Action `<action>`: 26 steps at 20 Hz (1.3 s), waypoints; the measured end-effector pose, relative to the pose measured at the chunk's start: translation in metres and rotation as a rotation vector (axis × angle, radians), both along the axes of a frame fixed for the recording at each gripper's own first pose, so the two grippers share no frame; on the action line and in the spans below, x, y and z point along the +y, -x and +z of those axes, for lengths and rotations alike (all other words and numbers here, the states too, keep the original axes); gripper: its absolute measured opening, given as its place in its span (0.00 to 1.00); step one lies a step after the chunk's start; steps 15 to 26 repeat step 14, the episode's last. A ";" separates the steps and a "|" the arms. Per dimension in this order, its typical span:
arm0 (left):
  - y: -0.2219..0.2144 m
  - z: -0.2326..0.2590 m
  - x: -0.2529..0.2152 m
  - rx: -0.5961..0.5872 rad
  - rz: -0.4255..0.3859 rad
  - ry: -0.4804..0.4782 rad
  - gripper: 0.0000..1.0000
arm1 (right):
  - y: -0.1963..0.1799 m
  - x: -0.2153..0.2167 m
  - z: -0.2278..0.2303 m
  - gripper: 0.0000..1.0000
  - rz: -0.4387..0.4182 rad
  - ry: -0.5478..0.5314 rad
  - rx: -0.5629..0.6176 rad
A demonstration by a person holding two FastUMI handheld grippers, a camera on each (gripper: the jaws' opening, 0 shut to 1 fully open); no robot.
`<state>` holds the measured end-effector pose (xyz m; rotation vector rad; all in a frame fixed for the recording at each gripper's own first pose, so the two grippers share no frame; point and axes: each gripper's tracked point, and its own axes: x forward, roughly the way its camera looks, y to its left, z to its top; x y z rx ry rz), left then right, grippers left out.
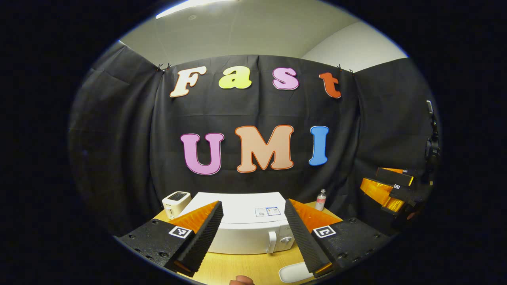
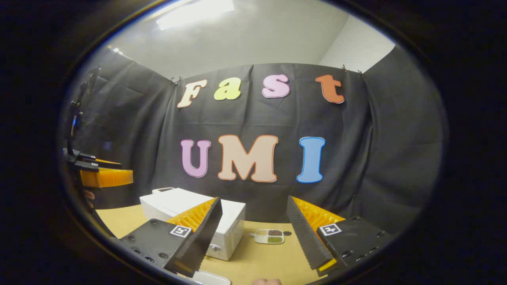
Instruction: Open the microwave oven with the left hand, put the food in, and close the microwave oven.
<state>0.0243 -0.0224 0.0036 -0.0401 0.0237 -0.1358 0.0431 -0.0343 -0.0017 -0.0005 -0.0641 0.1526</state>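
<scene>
At the lower centre of the left gripper view, the white microwave oven [image 1: 247, 227] sits shut on the bench [image 1: 237, 269], nothing yet begun.

The left hand-held gripper [image 1: 253, 233] hangs wide and empty, well short of the door handle [image 1: 271, 242] at the oven's right side; opening comes first, I judge, so it must close in on that handle. The right hand-held gripper [image 2: 253, 233] is likewise wide, holding nothing. The food, a small divided dish [image 2: 269, 236], lies low in the right gripper view, just right of the oven.
</scene>
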 end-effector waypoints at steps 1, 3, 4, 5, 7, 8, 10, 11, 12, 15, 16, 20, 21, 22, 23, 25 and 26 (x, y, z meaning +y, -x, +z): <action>0.000 -0.002 0.002 0.005 0.003 -0.003 0.95 | 0.000 0.000 0.001 0.96 -0.001 -0.006 0.001; 0.000 -0.001 0.004 0.002 0.005 0.003 0.96 | 0.003 0.002 0.001 0.96 -0.001 -0.014 0.002; 0.001 0.001 0.005 -0.001 0.007 0.003 0.94 | 0.005 0.003 0.002 1.00 0.001 -0.014 0.001; 0.002 0.000 0.006 -0.003 0.007 0.001 0.93 | 0.006 0.004 0.001 1.00 0.003 -0.012 0.004; 0.004 0.002 0.007 -0.009 0.006 -0.004 0.93 | 0.007 0.006 -0.001 0.96 0.006 -0.011 0.013; 0.005 0.003 0.007 -0.014 0.006 -0.007 0.94 | 0.008 0.007 -0.001 0.96 0.008 -0.012 0.017; 0.006 0.006 0.010 -0.025 0.009 -0.023 0.93 | 0.011 0.007 -0.001 0.96 0.008 -0.012 0.017; 0.007 0.006 0.012 -0.026 0.013 -0.032 0.93 | 0.011 0.007 -0.002 0.96 0.008 -0.012 0.018; 0.007 0.006 0.014 -0.026 0.015 -0.036 0.96 | 0.011 0.007 -0.001 0.96 0.010 -0.015 0.019; 0.007 0.006 0.015 -0.027 0.018 -0.037 0.95 | 0.012 0.007 -0.001 0.96 0.009 -0.019 0.019; 0.007 0.006 0.015 -0.027 0.018 -0.037 0.95 | 0.012 0.007 -0.001 0.96 0.009 -0.019 0.019; 0.007 0.006 0.015 -0.027 0.018 -0.037 0.95 | 0.012 0.007 -0.001 0.96 0.009 -0.019 0.019; 0.007 0.006 0.015 -0.027 0.018 -0.037 0.95 | 0.012 0.007 -0.001 0.96 0.009 -0.019 0.019; 0.007 0.006 0.015 -0.027 0.018 -0.037 0.95 | 0.012 0.007 -0.001 0.96 0.009 -0.019 0.019; 0.007 0.006 0.015 -0.027 0.018 -0.037 0.95 | 0.012 0.007 -0.001 0.96 0.009 -0.019 0.019; 0.007 0.006 0.015 -0.027 0.018 -0.037 0.95 | 0.012 0.007 -0.001 0.96 0.009 -0.019 0.019; 0.007 0.006 0.015 -0.027 0.018 -0.037 0.95 | 0.012 0.007 -0.001 0.96 0.009 -0.019 0.019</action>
